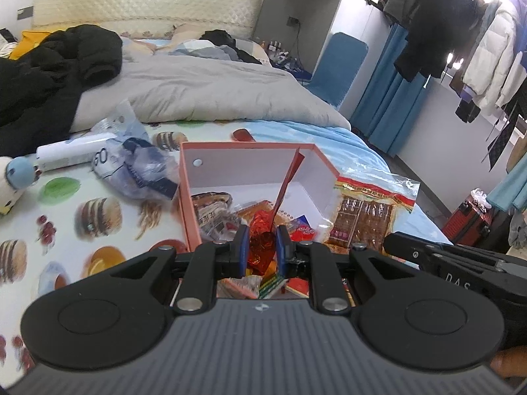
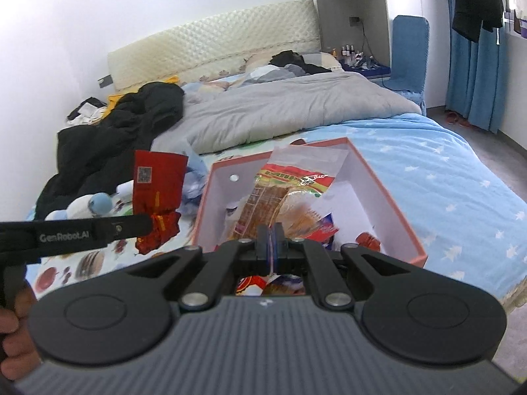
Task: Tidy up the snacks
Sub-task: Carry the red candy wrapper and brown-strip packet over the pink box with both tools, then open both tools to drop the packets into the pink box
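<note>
Bed carries the box, part-filled with snacks, sorting midway. Right gripper fingers pinched on a clear bag at box 12 o'clock; left gripper fingers narrow around a red pack, box 9 o'clock. Loose wrappers remain outside. Box bottom hidden; labels unreadable.

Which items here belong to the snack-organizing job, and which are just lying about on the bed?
Part of the job:
- pink box with snacks inside
- red snack packet gripped by the left gripper
- clear-topped snack bag gripped by the right gripper

Just lying about:
- black jacket
- grey duvet
- plush toy
- crumpled plastic bag
</note>
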Action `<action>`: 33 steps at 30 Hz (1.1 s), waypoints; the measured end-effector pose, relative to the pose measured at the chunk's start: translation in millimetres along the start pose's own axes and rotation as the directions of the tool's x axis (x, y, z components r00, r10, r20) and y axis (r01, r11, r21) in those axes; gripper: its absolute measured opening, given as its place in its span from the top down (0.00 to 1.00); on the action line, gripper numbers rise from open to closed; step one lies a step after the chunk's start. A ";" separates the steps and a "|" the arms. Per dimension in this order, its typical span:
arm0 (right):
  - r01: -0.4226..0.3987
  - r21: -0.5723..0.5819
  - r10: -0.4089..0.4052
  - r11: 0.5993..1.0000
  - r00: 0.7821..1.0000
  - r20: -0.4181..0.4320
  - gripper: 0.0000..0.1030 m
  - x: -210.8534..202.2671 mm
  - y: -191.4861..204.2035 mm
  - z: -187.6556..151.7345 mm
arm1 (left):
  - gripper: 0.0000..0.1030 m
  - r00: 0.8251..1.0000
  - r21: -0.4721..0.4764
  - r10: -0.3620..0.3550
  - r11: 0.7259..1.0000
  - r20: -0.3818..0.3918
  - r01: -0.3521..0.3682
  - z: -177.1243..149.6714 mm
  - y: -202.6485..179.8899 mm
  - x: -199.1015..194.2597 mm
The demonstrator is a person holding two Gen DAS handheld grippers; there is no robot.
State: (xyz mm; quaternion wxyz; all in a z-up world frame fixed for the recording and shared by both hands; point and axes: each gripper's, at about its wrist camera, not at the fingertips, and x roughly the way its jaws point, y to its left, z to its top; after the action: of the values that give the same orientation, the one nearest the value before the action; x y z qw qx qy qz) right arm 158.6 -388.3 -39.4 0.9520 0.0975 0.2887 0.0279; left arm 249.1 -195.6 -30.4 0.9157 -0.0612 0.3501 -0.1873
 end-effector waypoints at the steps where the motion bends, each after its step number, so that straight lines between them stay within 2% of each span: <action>1: 0.002 0.006 -0.002 1.000 1.000 -0.004 0.96 4.9 -2.5 1.4 | 0.81 1.000 0.001 -0.001 1.000 -0.005 0.001 3.5 0.8 7.5; 8: 0.021 0.038 -0.019 0.999 0.999 -0.047 0.96 47.8 -29.4 11.9 | 0.81 0.998 -0.001 0.000 1.000 -0.058 0.000 21.3 8.0 70.0; 15: 0.018 0.055 -0.012 0.998 0.994 -0.106 0.96 95.3 -49.1 13.9 | 0.81 0.992 -0.014 0.004 1.000 -0.125 -0.006 24.0 15.9 132.8; 21: -0.002 0.116 0.019 0.993 0.989 -0.144 0.95 123.9 -61.2 10.4 | 0.80 0.986 -0.029 0.001 1.000 -0.166 -0.006 23.6 20.7 161.3; 23: -0.001 0.140 0.023 0.990 0.987 -0.157 0.92 129.1 -64.3 8.1 | 0.76 0.985 -0.044 0.006 0.999 -0.170 -0.014 24.2 23.1 163.7; 25: 0.009 0.156 0.016 0.988 0.988 -0.157 0.91 129.9 -66.1 7.1 | 0.56 0.986 -0.062 0.003 0.998 -0.166 -0.013 25.1 25.6 161.9; 26: 0.014 0.155 0.011 0.988 0.987 -0.157 0.90 129.8 -66.4 7.3 | 0.55 0.987 -0.060 0.010 0.998 -0.157 -0.019 25.4 26.3 158.0; 27: 0.019 0.153 0.006 0.988 0.987 -0.163 0.82 129.5 -66.2 7.3 | 0.55 0.989 -0.052 0.017 0.998 -0.147 -0.025 26.0 26.1 154.0; 28: 0.027 0.152 -0.002 0.988 0.986 -0.166 0.63 127.9 -66.0 7.3 | 0.55 0.990 -0.045 0.021 0.999 -0.143 -0.028 26.7 25.7 149.7; 29: 0.034 0.153 -0.009 0.988 0.987 -0.161 0.55 125.2 -65.8 7.4 | 0.55 0.990 -0.042 0.020 0.999 -0.138 -0.026 27.8 24.7 144.5; 30: 0.040 0.155 -0.017 0.987 0.989 -0.147 0.51 120.6 -65.1 7.7 | 0.55 0.991 -0.041 0.016 0.999 -0.131 -0.021 28.1 24.5 138.7; 33: 0.030 0.153 -0.013 0.988 0.994 -0.110 0.52 104.4 -63.2 8.6 | 0.55 0.994 -0.036 0.016 0.999 -0.112 -0.021 29.1 22.9 117.1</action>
State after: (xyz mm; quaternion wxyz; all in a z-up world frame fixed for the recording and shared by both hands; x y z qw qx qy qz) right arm 250.1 -440.3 -102.0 0.9248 0.1659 0.3423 0.0005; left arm 355.4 -220.2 -86.7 0.8950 -0.0643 0.4050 -0.1755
